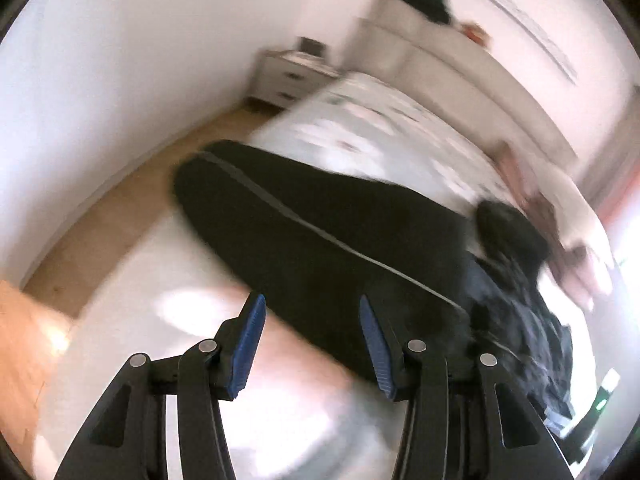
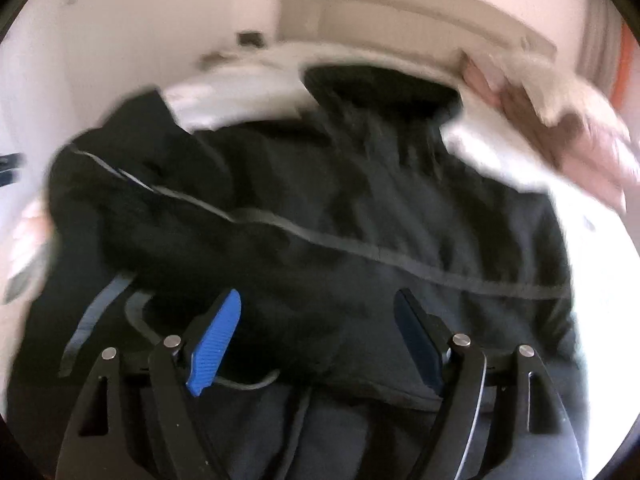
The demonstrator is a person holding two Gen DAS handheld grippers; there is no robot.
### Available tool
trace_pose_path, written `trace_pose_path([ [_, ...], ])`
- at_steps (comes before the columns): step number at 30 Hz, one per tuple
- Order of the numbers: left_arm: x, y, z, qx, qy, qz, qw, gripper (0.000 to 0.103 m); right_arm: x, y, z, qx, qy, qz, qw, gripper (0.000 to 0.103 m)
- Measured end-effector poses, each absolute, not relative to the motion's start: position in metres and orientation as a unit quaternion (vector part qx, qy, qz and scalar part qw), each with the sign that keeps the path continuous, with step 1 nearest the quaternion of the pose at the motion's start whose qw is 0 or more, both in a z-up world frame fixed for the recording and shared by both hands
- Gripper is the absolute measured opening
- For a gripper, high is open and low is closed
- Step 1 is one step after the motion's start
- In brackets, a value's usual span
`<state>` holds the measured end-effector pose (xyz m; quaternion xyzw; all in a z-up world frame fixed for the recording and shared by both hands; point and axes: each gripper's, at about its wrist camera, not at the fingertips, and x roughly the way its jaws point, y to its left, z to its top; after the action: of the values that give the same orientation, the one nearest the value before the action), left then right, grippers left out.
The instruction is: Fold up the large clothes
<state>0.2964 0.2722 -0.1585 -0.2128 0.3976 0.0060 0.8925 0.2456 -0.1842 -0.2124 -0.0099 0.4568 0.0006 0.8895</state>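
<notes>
A large black garment (image 1: 320, 236) with a thin grey stripe (image 1: 280, 208) lies stretched across the white bed (image 1: 360, 136); its far end is bunched up at the right. My left gripper (image 1: 311, 304) is open at the garment's near edge, with nothing between its fingers. In the right wrist view the same black garment (image 2: 320, 200) fills the middle, creased and partly doubled over. My right gripper (image 2: 318, 298) hovers over it, jaws wide apart and not pressing on the cloth. Both views are blurred by motion.
A pile of pink and brown cloth (image 1: 560, 224) (image 2: 560, 132) lies on the bed beyond the garment. A pale headboard (image 1: 460, 68) runs along the far side, with a white nightstand (image 1: 288, 76) beside it. Wooden floor (image 1: 120, 208) lies left of the bed.
</notes>
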Motion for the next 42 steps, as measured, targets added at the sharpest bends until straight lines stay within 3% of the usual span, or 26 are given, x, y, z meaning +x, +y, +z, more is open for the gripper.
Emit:
trace_pose_path([
  [3, 0.305, 0.317, -0.169, -0.247, 0.394, 0.029, 0.885, 0.051, 0.248, -0.201, -0.210, 0.037, 0.449, 0.002, 0.893, 0.087],
  [6, 0.323, 0.347, -0.185, -0.285, 0.401, 0.052, 0.869, 0.061, 0.252, -0.201, -0.213, 0.038, 0.453, 0.005, 0.891, 0.092],
  [11, 0.366, 0.373, -0.214, -0.356, 0.402, 0.055, 0.842, 0.061, 0.254, -0.196, -0.215, 0.030, 0.451, 0.005, 0.892, 0.095],
  [17, 0.417, 0.365, -0.251, -0.366, 0.430, 0.059, 0.823, 0.061, 0.251, -0.197, -0.215, 0.032, 0.448, 0.006, 0.893, 0.097],
  [22, 0.436, 0.343, -0.250, -0.303, 0.424, 0.098, 0.848, 0.065, 0.250, -0.198, -0.215, 0.031, 0.447, 0.005, 0.894, 0.098],
  [24, 0.439, 0.336, -0.246, -0.276, 0.426, 0.108, 0.855, 0.049, 0.250, -0.198, -0.216, 0.031, 0.447, 0.004, 0.894, 0.098],
  [25, 0.439, 0.331, -0.241, -0.263, 0.426, 0.105, 0.859, 0.031, 0.250, -0.198, -0.215, 0.030, 0.447, 0.004, 0.894, 0.098],
  [27, 0.431, 0.327, -0.227, -0.247, 0.419, 0.110, 0.867, 0.019, 0.250, -0.198, -0.216, 0.031, 0.447, 0.004, 0.894, 0.099],
  [32, 0.375, 0.332, -0.177, -0.201, 0.365, 0.201, 0.887, 0.018, 0.251, -0.198, -0.216, 0.032, 0.447, 0.004, 0.894, 0.099],
  [37, 0.382, 0.324, -0.217, -0.162, 0.455, 0.232, 0.844, 0.017, 0.251, -0.198, -0.216, 0.032, 0.448, 0.004, 0.894, 0.099],
  [42, 0.361, 0.272, -0.175, -0.109, 0.389, 0.158, 0.901, 0.016, 0.251, -0.199, -0.216, 0.032, 0.448, 0.005, 0.894, 0.100],
])
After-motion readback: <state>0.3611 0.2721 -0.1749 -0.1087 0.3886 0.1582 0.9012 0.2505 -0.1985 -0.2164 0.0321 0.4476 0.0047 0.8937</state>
